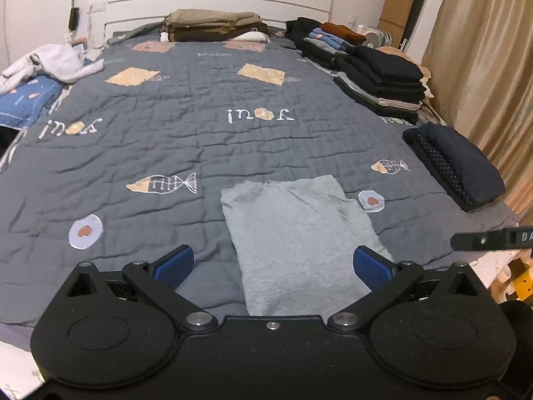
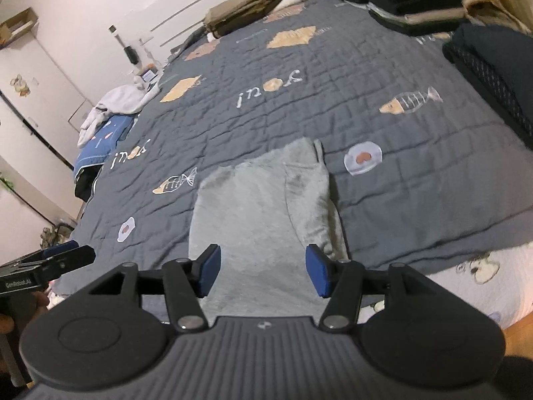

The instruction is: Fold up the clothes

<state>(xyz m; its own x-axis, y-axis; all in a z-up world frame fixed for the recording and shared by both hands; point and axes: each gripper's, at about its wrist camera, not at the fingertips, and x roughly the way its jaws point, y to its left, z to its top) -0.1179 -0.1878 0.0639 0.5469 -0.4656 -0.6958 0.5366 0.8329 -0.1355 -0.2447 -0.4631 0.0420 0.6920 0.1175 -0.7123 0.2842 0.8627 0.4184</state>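
Here, one folded grey garment (image 1: 296,236) is seen lying flat at the near edge of the bed (image 1: 166,140), on its grey patterned quilt. Two grippers are held above it: the left gripper (image 1: 273,265) with jaws spread wide and empty, the right gripper (image 2: 263,271) with jaws parted and nothing between them. Two stacks of folded dark clothes (image 1: 383,80) are counted along the right side, and one navy folded pile (image 1: 456,166) nearer. A beige pile (image 1: 213,25) lies by the headboard. A cupboard (image 2: 30,76) is shown only in the right wrist view; a curtain (image 1: 483,66) only in the left.
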